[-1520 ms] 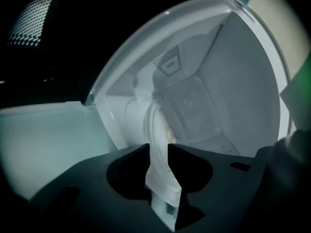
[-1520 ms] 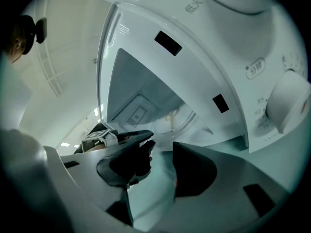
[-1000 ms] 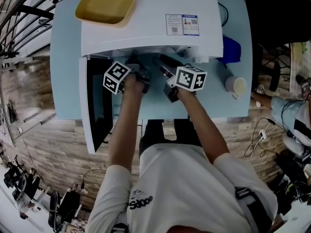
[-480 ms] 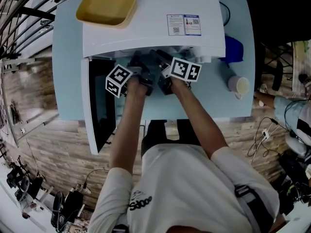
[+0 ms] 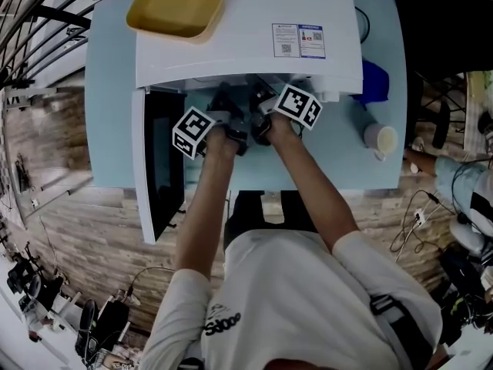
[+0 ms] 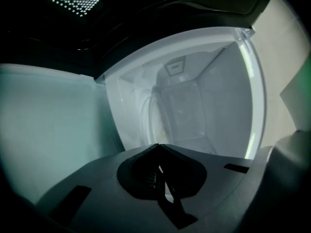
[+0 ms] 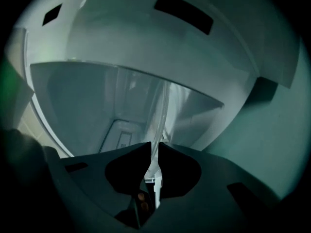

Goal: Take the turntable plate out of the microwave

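We take this for a lab or test workspace rather than a home kitchen: a white box-shaped microwave (image 5: 246, 37) sits alone on a pale blue table (image 5: 108, 129), and loose black cables (image 5: 408, 222) trail over the wood-plank floor (image 5: 77, 230) (a black wire rack (image 5: 31, 6) stands at the left).

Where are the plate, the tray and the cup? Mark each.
plate (image 7: 162, 110): right gripper view, its glass rim, seen edge-on.
tray (image 5: 176, 8): head view, its bare yellow floor.
cup (image 5: 380, 138): head view, its pale top.

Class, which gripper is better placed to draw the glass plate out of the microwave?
Right: the right gripper has just closed its jaws on the turntable plate; the left gripper is shut, its hold unclear.
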Tool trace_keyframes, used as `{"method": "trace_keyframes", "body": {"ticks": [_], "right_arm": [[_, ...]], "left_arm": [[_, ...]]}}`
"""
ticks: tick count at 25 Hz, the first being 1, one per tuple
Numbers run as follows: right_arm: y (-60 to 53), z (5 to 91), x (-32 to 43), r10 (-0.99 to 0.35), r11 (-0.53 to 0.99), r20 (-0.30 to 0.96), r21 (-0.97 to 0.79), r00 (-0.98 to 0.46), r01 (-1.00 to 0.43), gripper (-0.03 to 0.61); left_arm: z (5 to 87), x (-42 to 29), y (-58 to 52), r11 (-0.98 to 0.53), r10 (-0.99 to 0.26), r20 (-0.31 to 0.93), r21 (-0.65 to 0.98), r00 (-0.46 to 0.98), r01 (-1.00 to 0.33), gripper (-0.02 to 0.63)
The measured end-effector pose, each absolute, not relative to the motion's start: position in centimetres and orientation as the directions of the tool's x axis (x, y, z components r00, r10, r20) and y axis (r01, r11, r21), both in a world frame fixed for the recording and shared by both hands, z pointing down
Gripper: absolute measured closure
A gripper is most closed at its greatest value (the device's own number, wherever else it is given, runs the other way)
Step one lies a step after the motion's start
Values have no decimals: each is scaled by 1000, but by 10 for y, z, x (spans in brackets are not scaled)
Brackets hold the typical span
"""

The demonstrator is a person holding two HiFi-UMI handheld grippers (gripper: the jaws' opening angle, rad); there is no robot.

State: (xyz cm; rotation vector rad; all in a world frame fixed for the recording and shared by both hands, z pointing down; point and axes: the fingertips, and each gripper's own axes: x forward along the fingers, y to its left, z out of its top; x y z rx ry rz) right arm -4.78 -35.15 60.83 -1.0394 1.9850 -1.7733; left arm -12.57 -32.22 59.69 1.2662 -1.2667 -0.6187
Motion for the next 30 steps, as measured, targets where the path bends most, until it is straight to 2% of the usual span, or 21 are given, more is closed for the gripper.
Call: {"method": "trace_keyframes", "body": {"ticks": [9, 10, 12, 15, 19, 20, 21, 23, 30], "right_arm": [[-342, 611, -43, -674, -115, 228, -972, -703, -205, 554], [-343, 611, -42, -674, -123, 228, -973, -703, -198, 555], [-342, 609, -41, -673, -127, 228, -973, -703, -194, 555], [-340, 607, -40, -678, -128, 221, -975, -701, -184, 555], [-341, 606, -39, -678, -127, 219, -975, -702, -182, 555], [-341, 606, -39, -678, -128, 220, -975, -701, -182, 555], [-341, 606, -40, -679, -129, 221, -975, -700, -183, 555], [-341, 607, -39, -679, -128, 223, -974, -699, -186, 555], [-339, 605, -38, -676, -109, 214, -976, -705, -191, 554]], "left_arm": [[609, -123, -296, 278, -879, 371, 909, 300, -311, 589], [612, -123, -296, 271, -884, 359, 916, 301, -297, 571], [613, -125, -300, 245, -898, 321, 933, 302, -265, 463], [609, -124, -310, 185, -913, 260, 951, 314, -247, 444], [606, -116, -324, 145, -900, 241, 952, 364, -271, 448], [606, -114, -327, 143, -896, 242, 951, 372, -274, 470], [606, -113, -329, 142, -894, 242, 951, 376, -274, 521], [604, -112, -331, 138, -895, 235, 954, 379, -267, 555], [602, -111, -327, 136, -894, 226, 960, 386, -246, 563]]}}
